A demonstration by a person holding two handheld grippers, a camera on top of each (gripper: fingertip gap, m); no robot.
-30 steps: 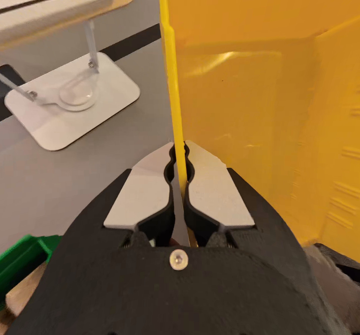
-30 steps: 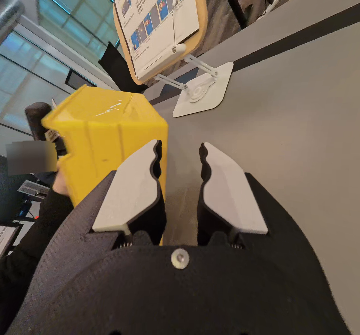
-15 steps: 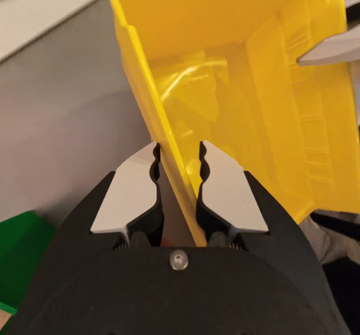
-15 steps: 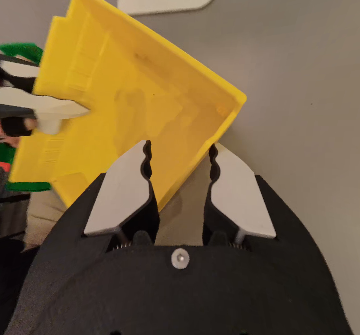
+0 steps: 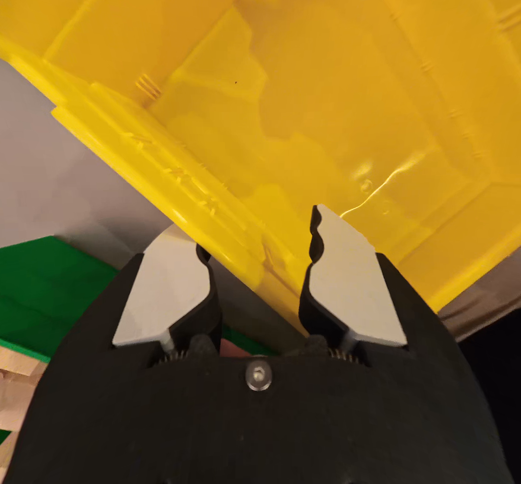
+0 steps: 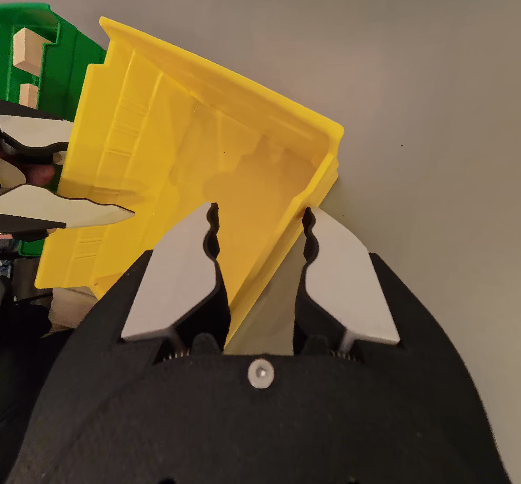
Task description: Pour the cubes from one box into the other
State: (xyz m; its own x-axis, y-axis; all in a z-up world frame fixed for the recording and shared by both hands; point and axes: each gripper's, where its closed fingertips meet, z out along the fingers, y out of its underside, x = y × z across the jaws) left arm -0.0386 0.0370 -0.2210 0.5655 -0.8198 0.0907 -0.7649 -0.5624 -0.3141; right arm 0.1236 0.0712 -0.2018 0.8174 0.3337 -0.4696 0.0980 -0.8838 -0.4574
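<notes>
The yellow box (image 6: 197,146) is empty and lies open side up on the grey table; in the left wrist view it (image 5: 310,90) fills the top. My left gripper (image 5: 253,222) is open, with the box's side wall passing loosely between its jaws. It also shows at the left of the right wrist view (image 6: 93,177). My right gripper (image 6: 260,208) is open, one finger inside the box and one outside its right wall. The green box (image 6: 64,56) stands just left of the yellow one and holds wooden cubes (image 6: 26,49).
The grey table (image 6: 394,76) spreads beyond and to the right of the yellow box. In the left wrist view the green box (image 5: 42,279) and pale cubes (image 5: 14,372) lie at the lower left. The table's near edge is below the yellow box.
The yellow box has come down from its raised tilt to the table. My left gripper has opened off its wall. My right gripper has moved in over the box's right wall.
</notes>
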